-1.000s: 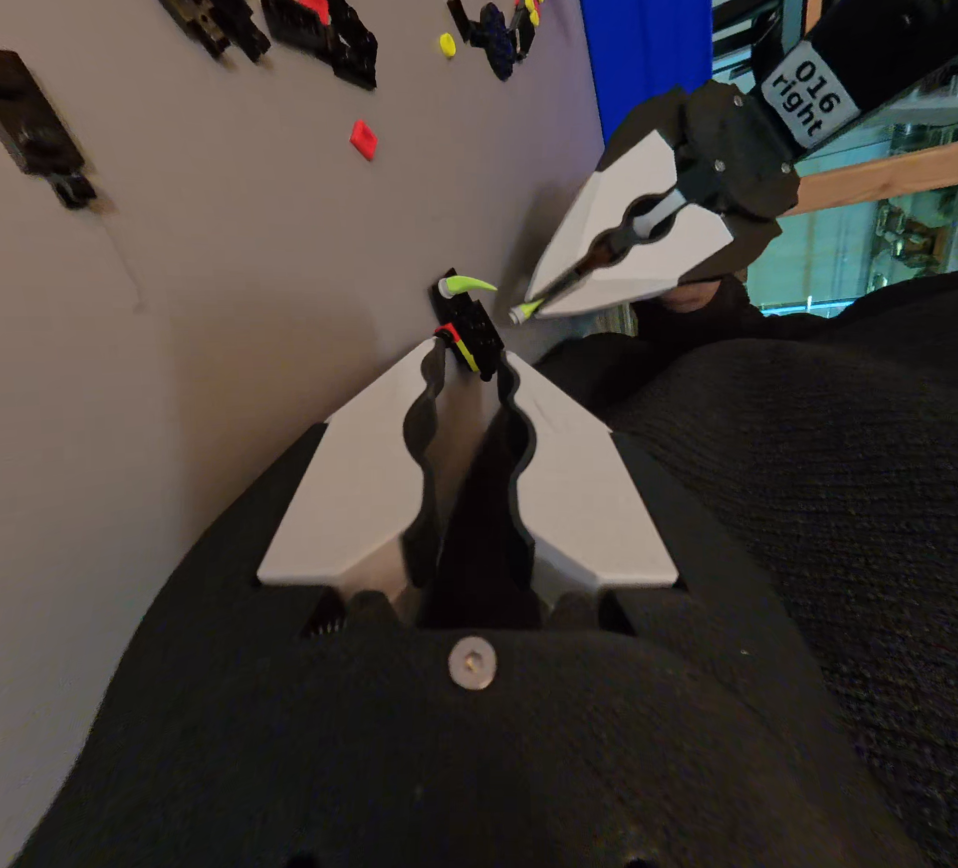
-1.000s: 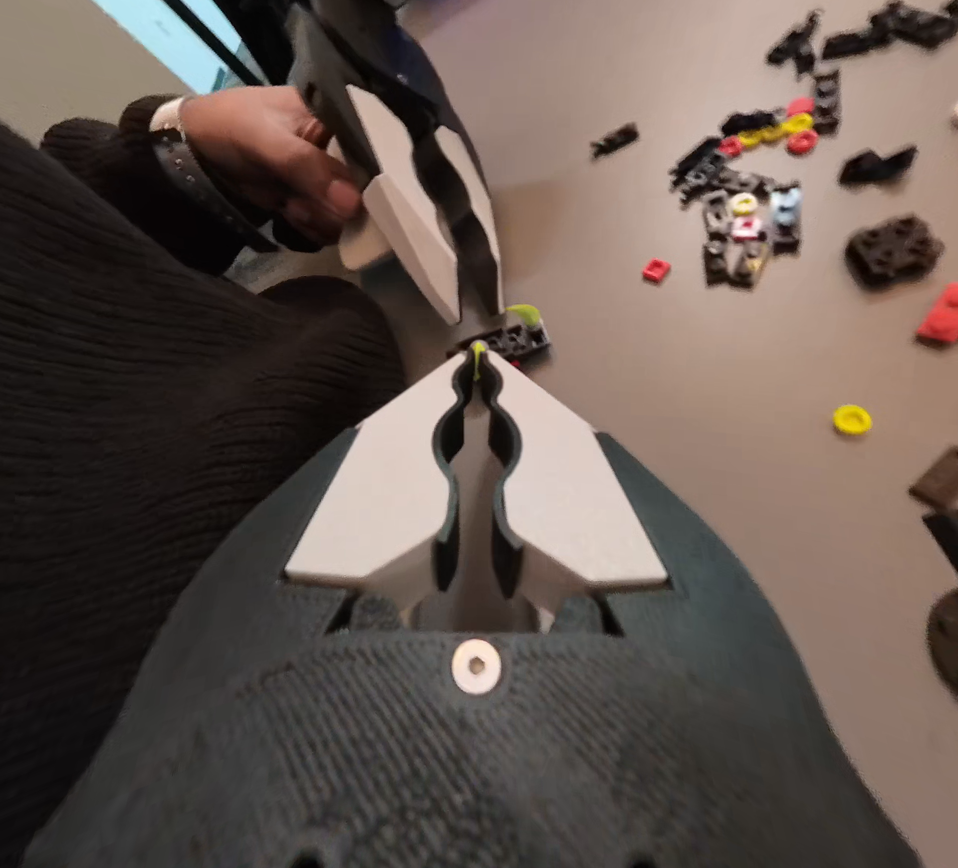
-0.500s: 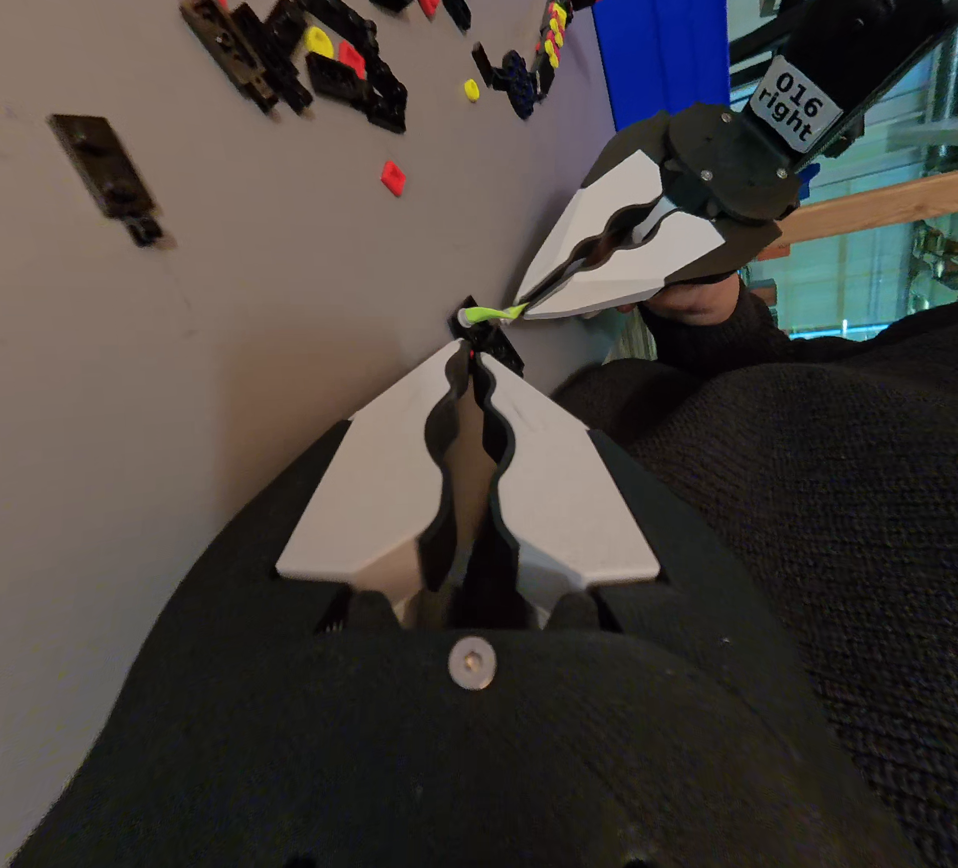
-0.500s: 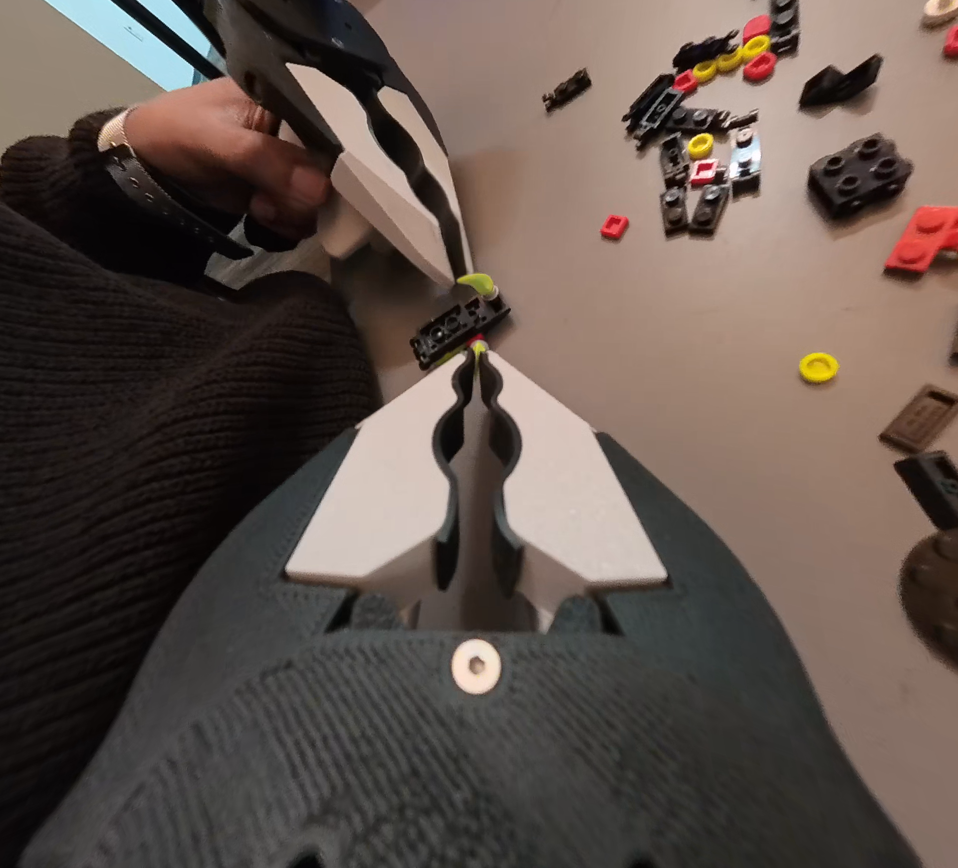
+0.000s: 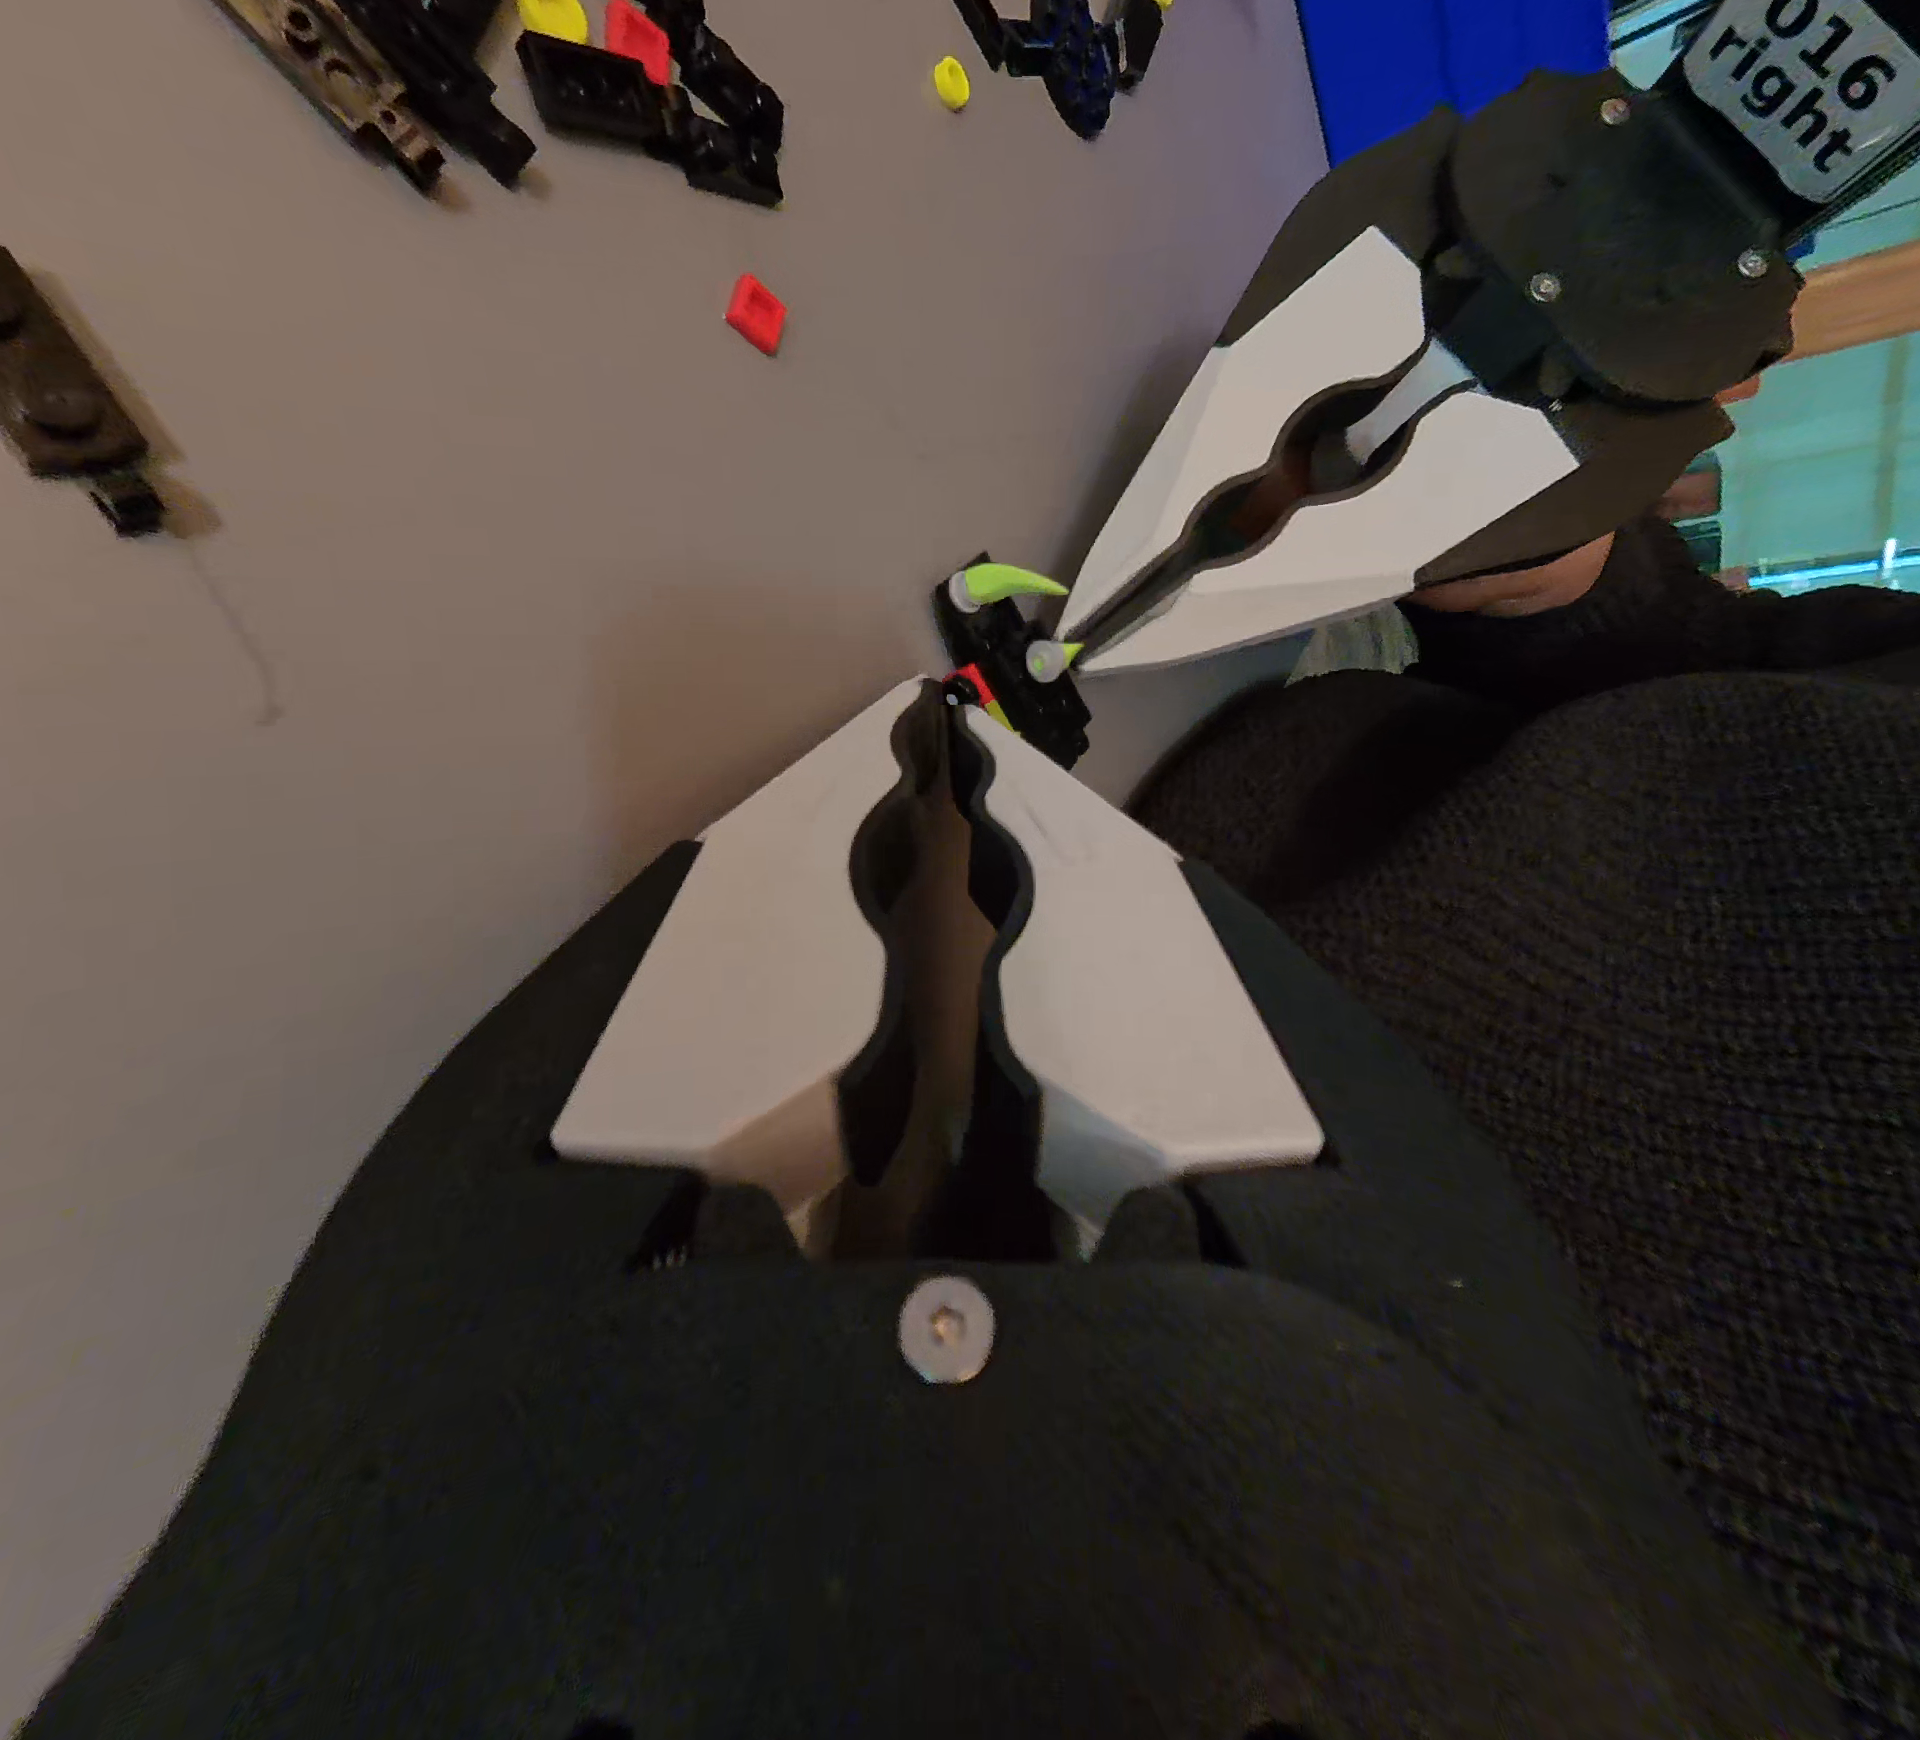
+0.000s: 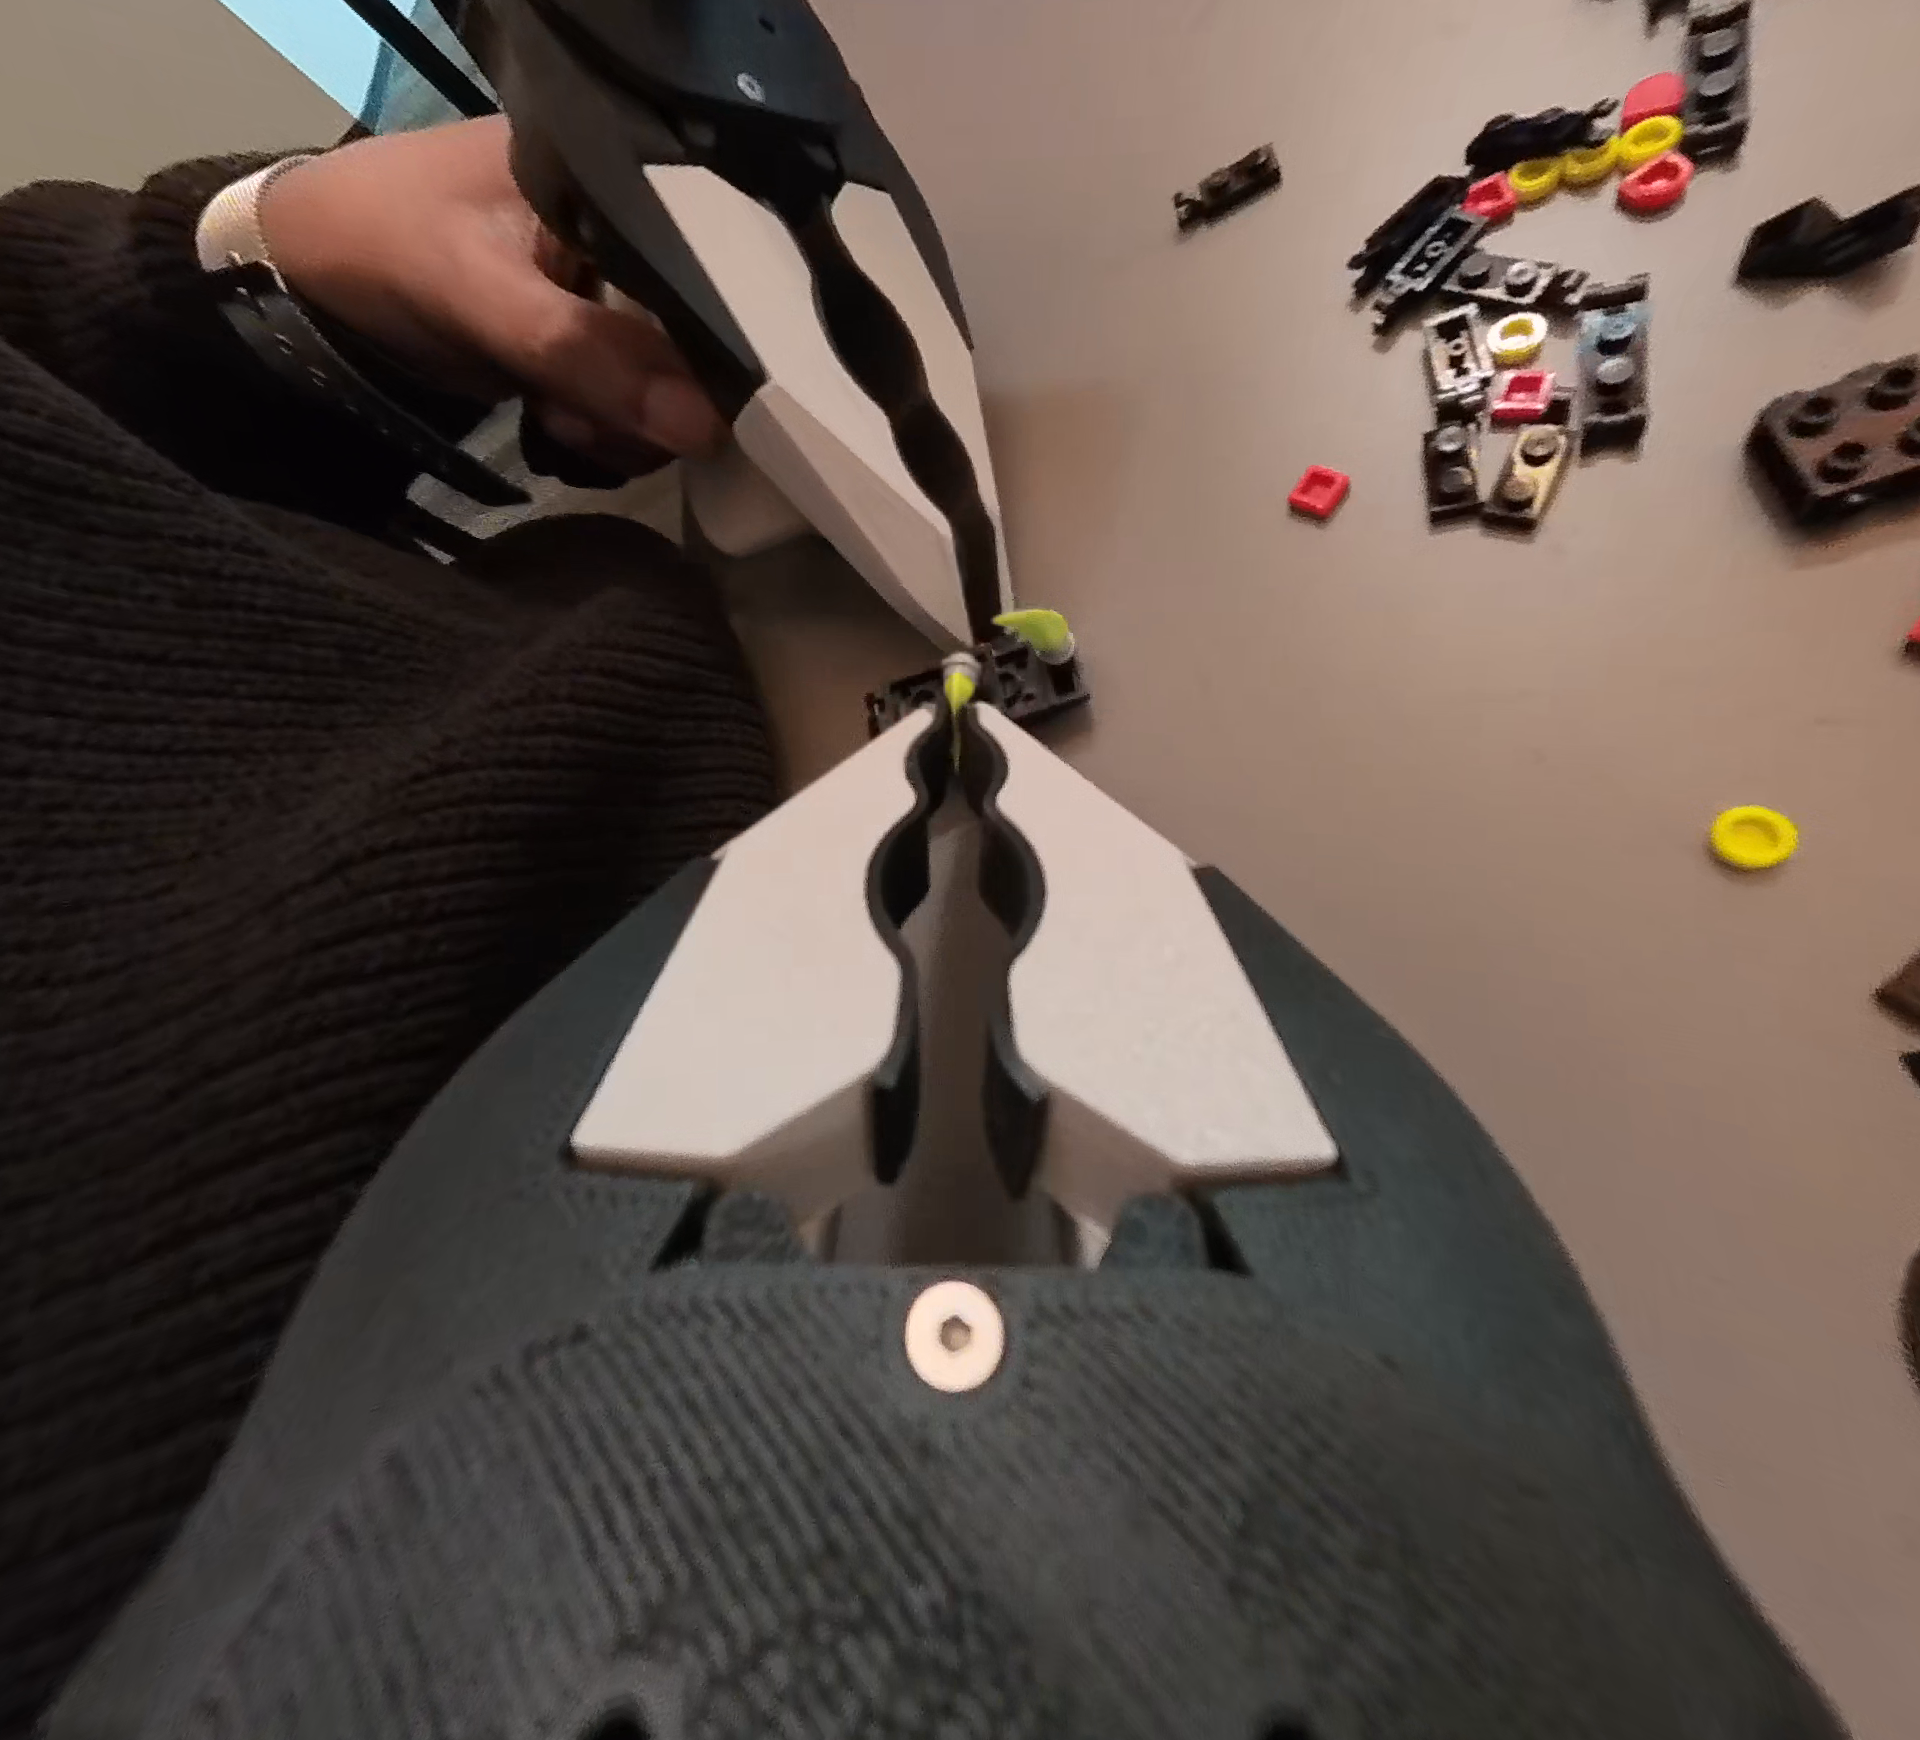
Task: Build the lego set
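Left gripper [image 5: 951, 691] clenched on the black assembly [image 5: 1023, 667] at the table [image 5: 468, 547] edge; right gripper [image 6: 957, 726] pinches 1 lime claw [image 6: 956, 691] at its studs. Risk: the thin claw may twist, slip or miss, and pressing may tip the assembly

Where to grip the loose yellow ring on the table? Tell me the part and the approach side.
Take the yellow ring across its outer rim, with the hand-held gripper coming straight down from above. It lies flat on the table, alone with bare surface all round, so the fingers can probably straddle it; a sideways approach would likely just push it.
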### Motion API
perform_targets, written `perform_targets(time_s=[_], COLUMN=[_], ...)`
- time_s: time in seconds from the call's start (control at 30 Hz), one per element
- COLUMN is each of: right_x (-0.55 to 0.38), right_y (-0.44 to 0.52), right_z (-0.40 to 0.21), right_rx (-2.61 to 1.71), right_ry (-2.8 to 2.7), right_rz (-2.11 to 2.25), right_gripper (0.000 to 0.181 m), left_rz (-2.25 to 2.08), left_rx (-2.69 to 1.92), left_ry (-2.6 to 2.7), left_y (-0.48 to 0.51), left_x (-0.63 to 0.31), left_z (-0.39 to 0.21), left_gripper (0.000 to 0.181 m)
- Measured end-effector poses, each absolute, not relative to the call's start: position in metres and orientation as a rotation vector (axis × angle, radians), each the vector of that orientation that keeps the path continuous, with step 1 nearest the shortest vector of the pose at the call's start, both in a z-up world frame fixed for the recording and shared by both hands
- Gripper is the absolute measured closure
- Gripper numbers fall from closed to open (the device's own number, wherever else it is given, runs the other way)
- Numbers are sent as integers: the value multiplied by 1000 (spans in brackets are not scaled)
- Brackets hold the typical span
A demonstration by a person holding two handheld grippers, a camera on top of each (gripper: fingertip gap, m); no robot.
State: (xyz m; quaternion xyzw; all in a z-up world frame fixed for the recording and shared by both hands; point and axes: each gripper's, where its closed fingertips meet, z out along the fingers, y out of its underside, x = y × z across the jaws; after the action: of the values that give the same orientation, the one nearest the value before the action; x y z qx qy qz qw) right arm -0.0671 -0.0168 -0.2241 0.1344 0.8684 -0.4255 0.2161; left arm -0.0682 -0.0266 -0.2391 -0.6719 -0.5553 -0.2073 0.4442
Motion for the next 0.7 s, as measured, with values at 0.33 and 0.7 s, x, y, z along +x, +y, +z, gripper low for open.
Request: perform_targets(time_s=[0.33, 0.7], right_x=[-68, -75], right_y=[-11, -3], right_z=[-225, -219], right_rx=[396, 436], right_ry=[2362, 2301], right_rz=[-1146, -1153], right_gripper=[181, 181], left_rz=[-636, -606], left_rx=[-1518, -1513], left_ry=[-1338, -1351], left_y=[-20, -16], left_x=[-70, -77], left_z=[-225, -226], left_gripper=[174, 164])
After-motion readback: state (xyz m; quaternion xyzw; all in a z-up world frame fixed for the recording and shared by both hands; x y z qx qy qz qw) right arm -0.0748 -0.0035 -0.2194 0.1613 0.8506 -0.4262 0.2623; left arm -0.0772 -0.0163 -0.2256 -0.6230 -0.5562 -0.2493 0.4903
